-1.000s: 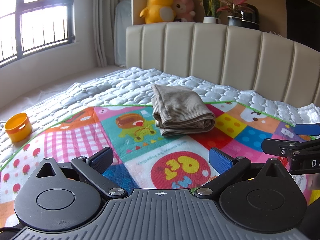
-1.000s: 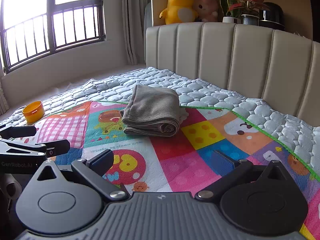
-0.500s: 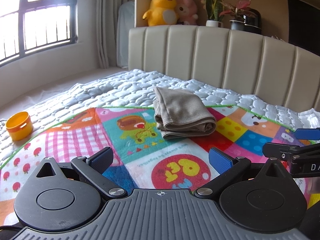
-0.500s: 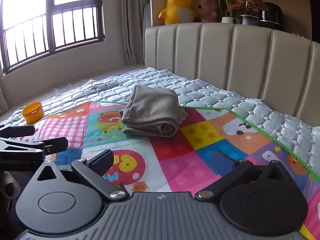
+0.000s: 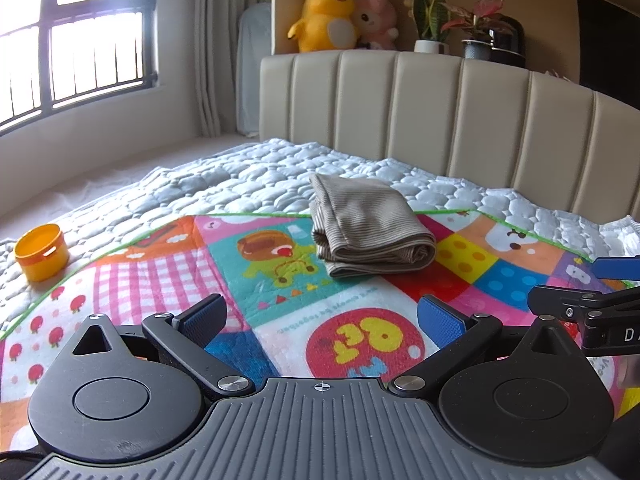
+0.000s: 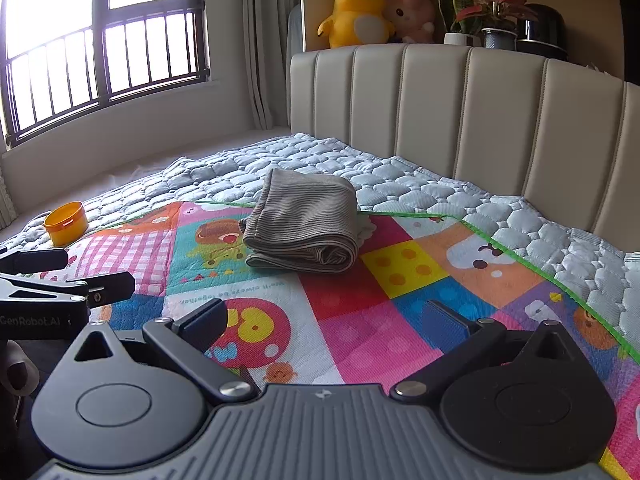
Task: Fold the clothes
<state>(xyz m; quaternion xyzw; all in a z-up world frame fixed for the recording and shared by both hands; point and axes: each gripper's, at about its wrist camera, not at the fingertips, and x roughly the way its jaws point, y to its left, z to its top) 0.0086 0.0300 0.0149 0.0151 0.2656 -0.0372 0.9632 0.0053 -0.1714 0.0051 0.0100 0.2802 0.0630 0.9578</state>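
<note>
The left gripper (image 5: 320, 318) is held low over the colourful play mat (image 5: 280, 312), its jaws spread wide with nothing between the blue pads. The right gripper (image 6: 324, 320) is in like condition: jaws wide apart and empty, above the same mat. Each tool shows at the edge of the other's view, so the two sit side by side, the right one just off the left one's right flank. The folded beige ribbed garment (image 5: 370, 228) lies ahead of both grippers, well clear of the fingertips, straight ahead and slightly right of centre for the left gripper, ahead and slightly left of centre for the right gripper (image 6: 306, 226). It rests flat in a compact bundle, its rolled fold edge facing the grippers, straddling the green-trimmed far border of the mat where it meets the pale quilted bedspread (image 5: 240, 184). An orange cup (image 5: 41, 252) stands on the quilt far to the left of both grippers, apart from the garment. Beyond the garment rises the padded cream headboard (image 5: 440, 120), with a yellow plush toy (image 5: 326, 18), a pink plush toy and potted plants (image 5: 430, 20) on the ledge above it.
</note>
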